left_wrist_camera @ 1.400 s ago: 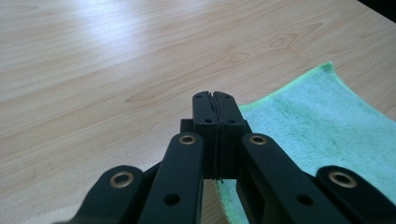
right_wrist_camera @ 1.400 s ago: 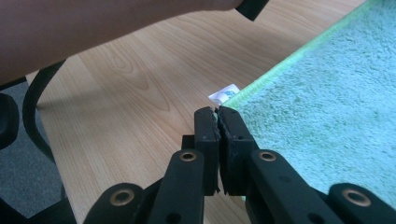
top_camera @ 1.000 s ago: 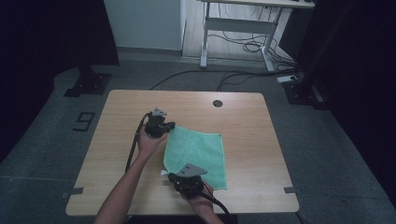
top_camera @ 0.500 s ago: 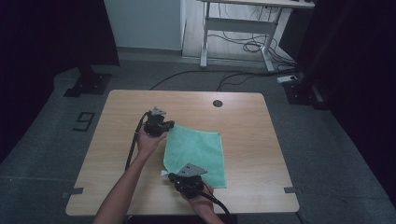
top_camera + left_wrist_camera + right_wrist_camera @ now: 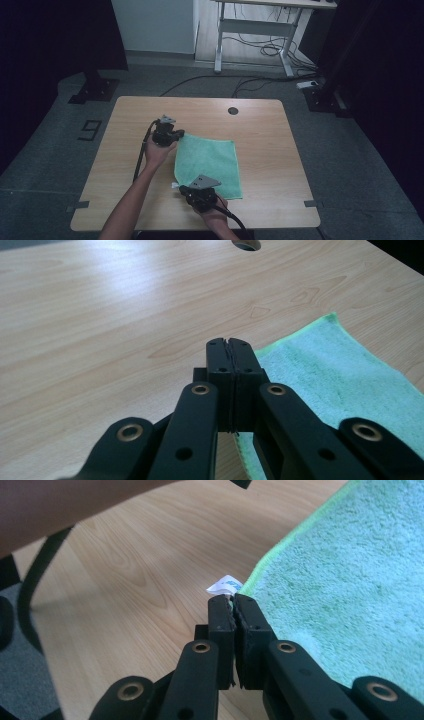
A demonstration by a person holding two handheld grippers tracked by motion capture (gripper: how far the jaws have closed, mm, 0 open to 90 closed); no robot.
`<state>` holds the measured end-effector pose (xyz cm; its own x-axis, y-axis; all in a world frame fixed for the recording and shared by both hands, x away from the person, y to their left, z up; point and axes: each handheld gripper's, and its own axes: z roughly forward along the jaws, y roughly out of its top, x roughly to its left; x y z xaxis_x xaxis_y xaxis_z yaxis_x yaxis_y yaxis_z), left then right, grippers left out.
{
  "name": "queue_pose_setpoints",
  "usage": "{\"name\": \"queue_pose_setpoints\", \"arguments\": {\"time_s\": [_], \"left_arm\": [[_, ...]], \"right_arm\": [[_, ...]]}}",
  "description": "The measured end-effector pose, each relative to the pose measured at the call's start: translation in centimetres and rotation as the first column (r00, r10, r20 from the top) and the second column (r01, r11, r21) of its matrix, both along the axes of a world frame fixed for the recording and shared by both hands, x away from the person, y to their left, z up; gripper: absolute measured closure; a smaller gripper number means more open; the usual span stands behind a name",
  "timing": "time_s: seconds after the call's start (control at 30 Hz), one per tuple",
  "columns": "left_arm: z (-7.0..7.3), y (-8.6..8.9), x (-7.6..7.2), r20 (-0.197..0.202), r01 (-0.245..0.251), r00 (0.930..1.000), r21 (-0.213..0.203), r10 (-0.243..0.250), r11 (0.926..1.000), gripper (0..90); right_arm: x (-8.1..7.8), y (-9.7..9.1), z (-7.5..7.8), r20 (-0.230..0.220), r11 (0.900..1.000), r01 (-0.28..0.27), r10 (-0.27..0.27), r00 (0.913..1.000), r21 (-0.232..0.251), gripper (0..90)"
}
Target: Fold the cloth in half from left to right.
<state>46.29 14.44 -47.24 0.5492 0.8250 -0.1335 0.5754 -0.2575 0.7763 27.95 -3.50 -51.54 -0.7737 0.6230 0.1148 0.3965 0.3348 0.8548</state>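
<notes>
The high view is dim, dark toward its left and right edges, with the table (image 5: 260, 165) evenly lit from above. In the left gripper view a pale glare streaks the wood toward the far edge; near jaws blur slightly

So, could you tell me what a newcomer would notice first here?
Probably the green towel lying flat on the wooden table. The left gripper sits at its far left corner and the right gripper at its near left corner by a white tag, both with jaws shut.
</notes>
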Motion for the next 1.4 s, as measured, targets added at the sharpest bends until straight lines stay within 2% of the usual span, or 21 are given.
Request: {"name": "queue_pose_setpoints", "arguments": {"time_s": [0.17, 0.4, 0.47, 0.53, 0.67, 0.77, 0.87, 1.03, 1.13, 1.17, 1.3, 1.4], "left_arm": [[1.3, -0.2, -0.2, 0.021, 0.007, 0.9997, 0.001, -0.007, 1.0, 89.5], [1.4, -0.5, -0.2, 0.022, 0.014, 0.9997, -0.001, -0.014, 0.9999, 89.5], [1.8, -0.4, 0.0, 0.022, 0.011, 0.9997, 0.004, -0.011, 0.9999, 89.5], [2.8, -0.1, 0.1, 0.031, 0.008, 0.9995, 0.001, -0.008, 1.0, 89.4], [2.9, 0.0, 0.0, 0.021, 0.008, 0.9997, 0.011, -0.008, 0.9999, 89.3], [2.2, 0.2, -0.2, 0.009, -0.002, 1.0, 0.006, 0.002, 1.0, 89.3], [2.3, 0.4, -0.3, 0.013, -0.002, 0.9999, 0.005, 0.002, 1.0, 89.4], [3.9, 1.1, -0.4, 0.045, -0.013, 0.9989, -0.013, 0.013, 0.9998, 89.5], [3.8, 1.0, -0.5, 0.04, -0.006, 0.9992, -0.019, 0.007, 0.9998, 89.5], [3.2, 0.6, -0.5, 0.031, 0.002, 0.9995, -0.006, -0.002, 1.0, 89.5], [2.6, 0.2, -0.5, 0.022, 0.007, 0.9997, -0.003, -0.007, 1.0, 89.5], [3.0, 0.4, -0.5, 0.028, 0.003, 0.9996, -0.003, -0.003, 1.0, 89.6]], "right_arm": [[-0.4, 0.1, 1.0, 0.021, 0.9998, -0.002, 0.002, 0.9998, 0.021, 86.6], [-0.3, 0.6, 0.8, 0.011, 0.9993, -0.009, 0.008, 0.9999, 0.035, 86.6], [0.0, 1.1, 0.9, 0.008, 0.9991, -0.011, 0.011, 0.9999, 0.04, 86.6], [0.2, 1.7, 1.7, 0.021, 0.9984, -0.018, 0.017, 0.9996, 0.054, 86.6], [0.0, 1.9, 2.0, 0.03, 0.9977, -0.023, 0.021, 0.9993, 0.064, 86.6], [-0.1, 1.8, 1.2, 0.018, 0.9987, -0.018, 0.017, 0.9997, 0.048, 86.6], [-0.1, 1.8, 1.0, 0.011, 0.9987, -0.018, 0.018, 0.9998, 0.048, 86.6], [-0.3, 2.3, 2.1, 0.057, 0.9982, -0.023, 0.02, 0.9981, 0.055, 86.7], [-0.3, 2.3, 2.1, 0.057, 0.9982, -0.025, 0.022, 0.9981, 0.054, 86.7], [-0.3, 2.4, 2.0, 0.056, 0.9984, -0.025, 0.022, 0.9982, 0.052, 86.7], [-0.4, 2.3, 1.4, 0.046, 0.9989, -0.02, 0.018, 0.9988, 0.042, 86.8], [-0.4, 2.4, 1.4, 0.054, 0.9993, -0.013, 0.011, 0.9985, 0.035, 86.8]]}}
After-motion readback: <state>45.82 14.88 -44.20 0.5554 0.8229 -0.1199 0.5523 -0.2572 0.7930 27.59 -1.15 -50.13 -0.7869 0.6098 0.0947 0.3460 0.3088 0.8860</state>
